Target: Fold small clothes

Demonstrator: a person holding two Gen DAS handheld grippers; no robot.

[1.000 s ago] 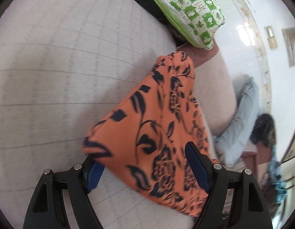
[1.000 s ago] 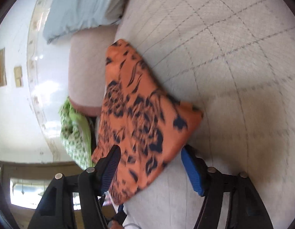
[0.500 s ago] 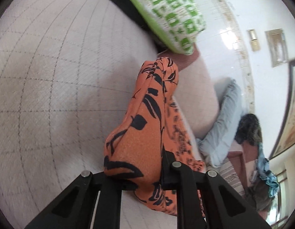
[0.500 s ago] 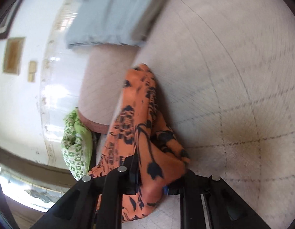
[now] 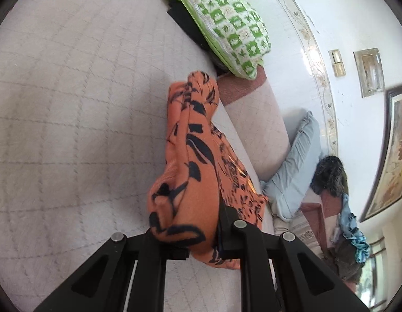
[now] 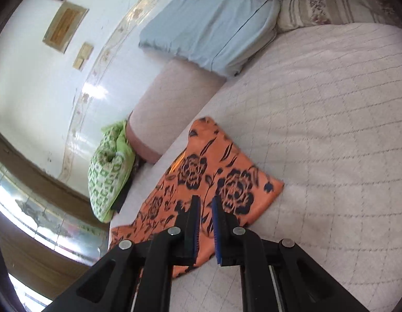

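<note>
An orange garment with a black flower print (image 5: pixel 193 161) lies on a pale quilted bed cover (image 5: pixel 71 104). My left gripper (image 5: pixel 185 231) is shut on a bunched corner of it at the near end. In the right wrist view the same garment (image 6: pixel 214 179) lies flat on the cover (image 6: pixel 331 130). My right gripper (image 6: pixel 205 202) hovers over its near edge with the jaws close together, a narrow gap between the blue pads (image 6: pixel 217 223), and nothing between them.
A green and white patterned pillow (image 5: pixel 227 26) lies at the bed's far side, over something black. A pale bolster (image 5: pixel 258 130), a light blue pillow (image 6: pixel 208 28) and a striped pillow (image 6: pixel 312 2) lie by the white wall.
Both grippers closed on the garment's corners. Since then the right gripper has let go and lifted off, and the garment lies flat under it. The left still holds its corner.
</note>
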